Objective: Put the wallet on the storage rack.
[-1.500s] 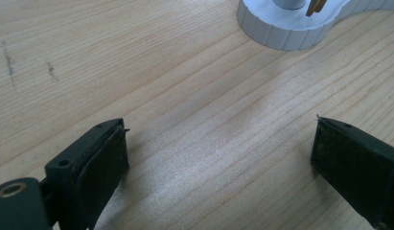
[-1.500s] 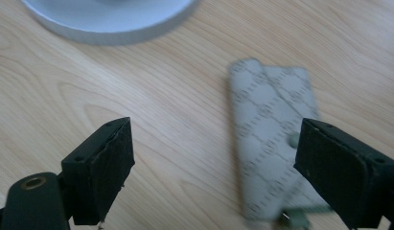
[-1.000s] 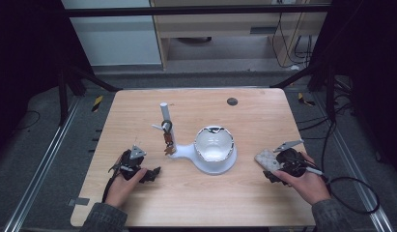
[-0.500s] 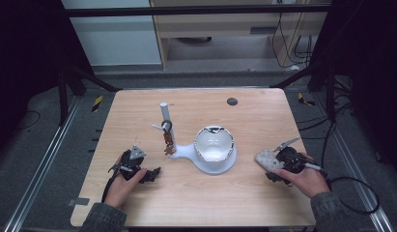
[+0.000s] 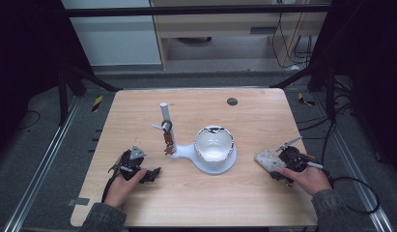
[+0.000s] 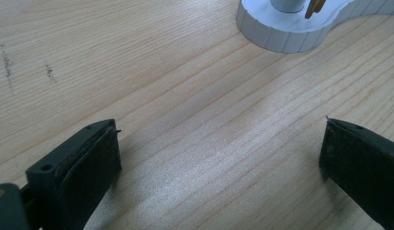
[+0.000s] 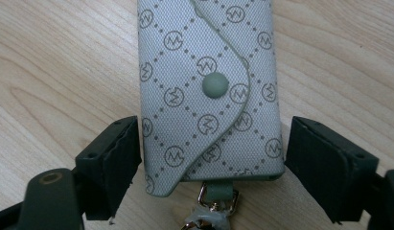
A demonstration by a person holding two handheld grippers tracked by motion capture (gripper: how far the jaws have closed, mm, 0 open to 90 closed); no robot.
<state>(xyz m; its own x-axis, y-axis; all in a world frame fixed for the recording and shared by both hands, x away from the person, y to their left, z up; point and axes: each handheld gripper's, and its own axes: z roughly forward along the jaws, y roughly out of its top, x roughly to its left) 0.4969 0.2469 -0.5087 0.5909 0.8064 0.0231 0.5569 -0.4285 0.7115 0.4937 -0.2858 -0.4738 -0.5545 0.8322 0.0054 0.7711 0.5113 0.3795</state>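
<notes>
A grey patterned key pouch (image 7: 204,72) with a snap button lies flat on the wooden table (image 5: 263,121), at the right in the high view (image 5: 268,159). My right gripper (image 7: 214,163) is open, one jaw on each side of the pouch's near end; the metal clasp (image 7: 211,211) points toward me. The right gripper (image 5: 277,166) rests low on the table in a hand. My left gripper (image 5: 150,173) lies at the front left, open (image 6: 218,158) over bare wood. A white stand (image 5: 186,152) with a dish (image 5: 214,145) and a post (image 5: 164,113) carrying hanging keys (image 5: 167,140) occupies the middle.
The stand's ribbed base (image 6: 290,33) is ahead of the left gripper. A small dark disc (image 5: 232,101) sits near the table's far edge. A black cable (image 5: 350,188) trails off the right gripper past the table's right edge. Dark frame posts flank the table.
The right hand with its gripper and the pouch has shifted only slightly on the table. The left gripper has stayed put.
</notes>
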